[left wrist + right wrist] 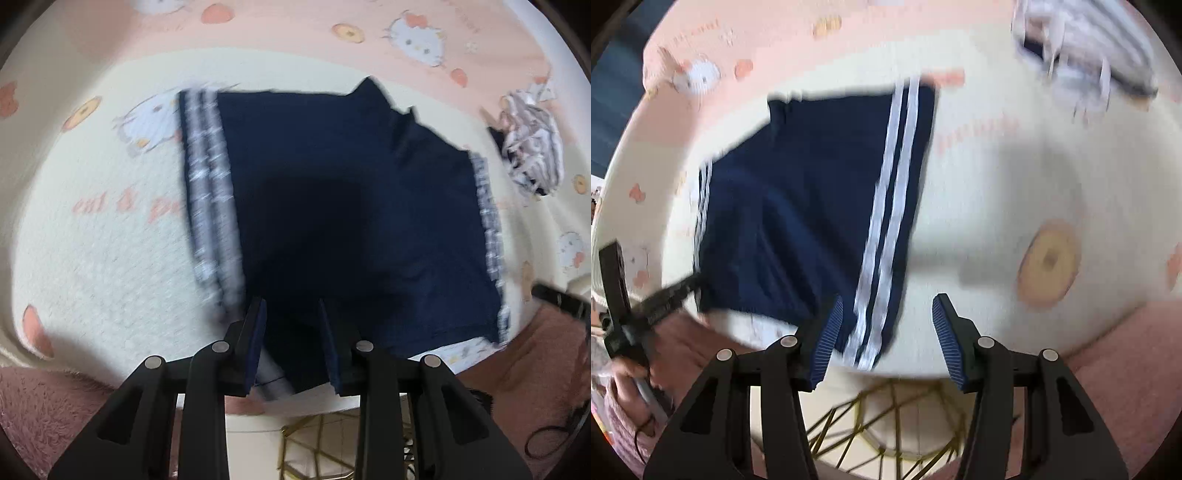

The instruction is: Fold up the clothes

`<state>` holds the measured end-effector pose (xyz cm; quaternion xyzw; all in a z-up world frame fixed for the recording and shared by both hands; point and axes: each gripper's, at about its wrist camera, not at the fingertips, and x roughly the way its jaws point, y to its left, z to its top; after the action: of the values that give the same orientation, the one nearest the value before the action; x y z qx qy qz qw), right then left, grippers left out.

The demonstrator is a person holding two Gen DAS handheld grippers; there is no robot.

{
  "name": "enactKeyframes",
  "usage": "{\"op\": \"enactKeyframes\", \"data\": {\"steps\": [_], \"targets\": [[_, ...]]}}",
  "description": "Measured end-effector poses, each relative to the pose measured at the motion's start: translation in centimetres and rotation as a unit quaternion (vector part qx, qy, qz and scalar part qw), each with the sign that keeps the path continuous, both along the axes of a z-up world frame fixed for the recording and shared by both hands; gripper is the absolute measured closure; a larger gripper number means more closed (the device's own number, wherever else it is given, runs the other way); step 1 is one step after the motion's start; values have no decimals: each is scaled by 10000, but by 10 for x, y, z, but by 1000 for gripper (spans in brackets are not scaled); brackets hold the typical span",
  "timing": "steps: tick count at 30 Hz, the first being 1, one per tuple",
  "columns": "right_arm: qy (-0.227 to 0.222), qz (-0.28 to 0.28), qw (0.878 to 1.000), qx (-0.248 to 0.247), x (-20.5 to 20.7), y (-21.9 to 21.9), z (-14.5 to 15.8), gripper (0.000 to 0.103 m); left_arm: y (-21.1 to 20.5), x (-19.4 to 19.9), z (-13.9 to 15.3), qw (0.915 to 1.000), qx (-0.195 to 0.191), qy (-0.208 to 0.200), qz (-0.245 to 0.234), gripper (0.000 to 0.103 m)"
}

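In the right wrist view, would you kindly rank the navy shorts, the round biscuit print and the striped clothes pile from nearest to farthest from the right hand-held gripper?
1. Navy shorts: nearest, their striped edge lies just left of the right hand-held gripper.
2. Round biscuit print: farther, to the right on the blanket.
3. Striped clothes pile: farthest, upper right.

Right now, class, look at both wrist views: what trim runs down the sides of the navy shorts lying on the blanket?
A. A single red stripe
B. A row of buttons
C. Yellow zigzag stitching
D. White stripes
D: white stripes run in a pair down the side of the navy shorts in the right wrist view, and blurred pale stripes also show along the shorts' edges in the left wrist view.
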<state>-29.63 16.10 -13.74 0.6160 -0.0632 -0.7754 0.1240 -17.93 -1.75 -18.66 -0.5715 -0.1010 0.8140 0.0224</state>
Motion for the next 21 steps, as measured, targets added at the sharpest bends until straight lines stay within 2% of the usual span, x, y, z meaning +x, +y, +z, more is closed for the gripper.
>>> {"op": "enactKeyframes", "data": {"steps": [5,9,14,16,19,21], "targets": [[249,120,9990,356,-37,11,15,51,35,-44,18,9975,398,438,-383,72],[390,195,9960,781,-74,0,-9,51,63,-96,18,9946,372,658,-709,72],[508,198,9949,852,-116,-2,-33,51,72,-141,6,9937,419,622,-828,72],[571,197,9948,816,-130,-4,-41,51,60,-139,6,9932,353,565,-958,72],[583,104,9970,499,-142,0,-50,51,50,-144,1,9928,144,452,-1096,72],[636,141,9961,588,-144,-2,-53,50,37,-143,0,9932,96,394,-1094,72]]}}
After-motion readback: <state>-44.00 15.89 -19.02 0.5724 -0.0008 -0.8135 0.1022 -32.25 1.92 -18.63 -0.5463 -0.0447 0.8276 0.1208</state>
